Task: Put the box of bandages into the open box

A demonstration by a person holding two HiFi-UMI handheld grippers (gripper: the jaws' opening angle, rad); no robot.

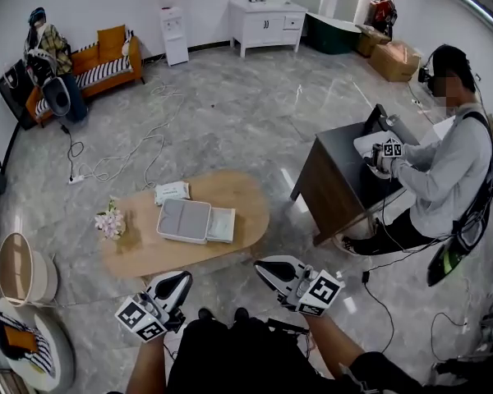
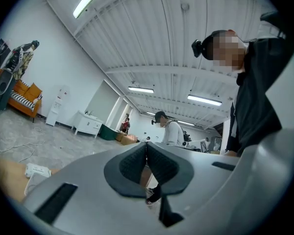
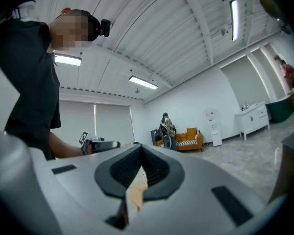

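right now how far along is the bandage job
Nothing looks done yet: the bandage box lies on the table beside the open box, not inside it. Nothing is in hand: the left gripper and right gripper are short of the table, jaws together and empty. All of it is left: grasp the bandage box and put it in the open box.

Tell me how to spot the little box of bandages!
Find the oval wooden table on the grey floor. At its far edge, just behind the open box, lies the box of bandages. It is a small flat white packet, smaller than that grey-lidded box and nothing like the pink flowers.
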